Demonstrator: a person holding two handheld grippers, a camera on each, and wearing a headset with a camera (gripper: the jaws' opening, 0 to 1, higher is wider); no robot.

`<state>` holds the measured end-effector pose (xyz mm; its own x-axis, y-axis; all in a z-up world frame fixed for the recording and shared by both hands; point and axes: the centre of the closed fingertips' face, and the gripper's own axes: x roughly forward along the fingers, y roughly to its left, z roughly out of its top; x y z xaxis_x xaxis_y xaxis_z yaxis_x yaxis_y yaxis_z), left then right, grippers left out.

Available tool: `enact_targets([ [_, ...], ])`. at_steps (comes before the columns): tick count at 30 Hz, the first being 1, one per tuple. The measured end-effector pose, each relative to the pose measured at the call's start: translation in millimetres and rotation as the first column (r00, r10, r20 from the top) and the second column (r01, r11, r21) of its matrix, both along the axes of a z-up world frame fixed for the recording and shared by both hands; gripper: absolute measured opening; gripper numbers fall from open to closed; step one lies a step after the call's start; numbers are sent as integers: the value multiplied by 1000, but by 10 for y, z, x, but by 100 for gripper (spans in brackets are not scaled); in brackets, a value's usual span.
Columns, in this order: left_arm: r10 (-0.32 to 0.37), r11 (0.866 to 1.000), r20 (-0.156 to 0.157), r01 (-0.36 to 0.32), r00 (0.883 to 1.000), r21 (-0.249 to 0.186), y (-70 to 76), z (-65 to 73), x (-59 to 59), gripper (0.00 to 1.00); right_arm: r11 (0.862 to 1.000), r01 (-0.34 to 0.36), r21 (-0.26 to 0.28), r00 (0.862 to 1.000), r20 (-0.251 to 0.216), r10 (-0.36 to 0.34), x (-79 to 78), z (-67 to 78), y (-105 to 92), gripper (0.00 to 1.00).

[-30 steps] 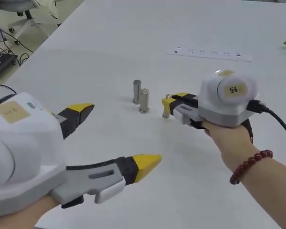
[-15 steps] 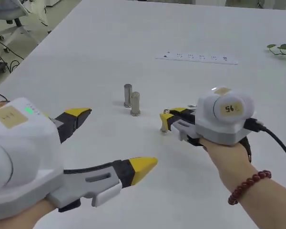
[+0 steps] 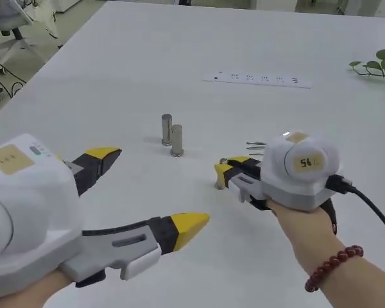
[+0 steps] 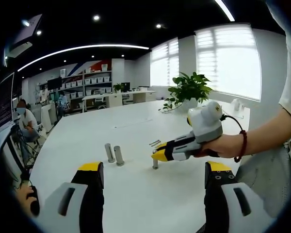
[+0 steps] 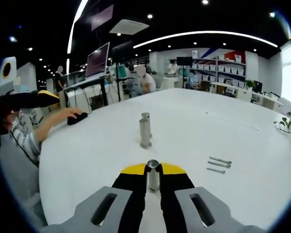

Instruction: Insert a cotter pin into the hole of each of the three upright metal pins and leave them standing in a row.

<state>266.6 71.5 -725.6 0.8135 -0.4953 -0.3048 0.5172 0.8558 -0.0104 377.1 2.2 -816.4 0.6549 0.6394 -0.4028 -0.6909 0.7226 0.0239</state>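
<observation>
Two upright metal pins [image 3: 166,128] [image 3: 176,140] stand close together on the white table [image 3: 115,70]; the right gripper view shows them ahead as the near pin [image 5: 145,133] and the far pin [image 5: 145,117]. My right gripper [image 3: 223,172] is shut on a third metal pin [image 5: 153,177], held upright low over the table, nearer me and to the right of the pair. The cotter pins [image 3: 256,146] lie flat just beyond that gripper, also seen in the right gripper view [image 5: 219,165]. My left gripper [image 3: 147,187] hangs open and holds nothing, at the near left.
A white power strip [image 3: 256,79] lies further back on the table. A green plant [image 3: 375,64] sits at the far right edge. A cable [image 3: 366,208] trails from the right gripper. People sit at desks beyond the table's far side [image 5: 143,73].
My right gripper has drawn the held pin towards me, away from the two standing pins, and the cotter pins now show behind it. The left gripper stays open in place.
</observation>
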Motion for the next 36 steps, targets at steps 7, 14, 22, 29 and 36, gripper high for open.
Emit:
enact_targets([
  [7,0,1000,-2,0,1000,1,4,-9,-10,85,1000,0,17,1000,0,0,-16,0,11,11],
  [14,1,1000,-5,-1,1000,1,15,-14,-11,85,1000,-1,23,1000,-11,1,-38,-31,24,17],
  [22,0,1000,-9,0,1000,2,13,-21,-13,85,999,-12,43,1000,-23,13,-77,3,25,25],
  [29,0,1000,-7,0,1000,0,0,-15,-16,86,998,-37,57,998,-42,39,-124,122,-9,33],
  [36,0,1000,-10,0,1000,-1,-5,-24,-33,86,995,-73,69,996,-36,76,-146,281,-72,38],
])
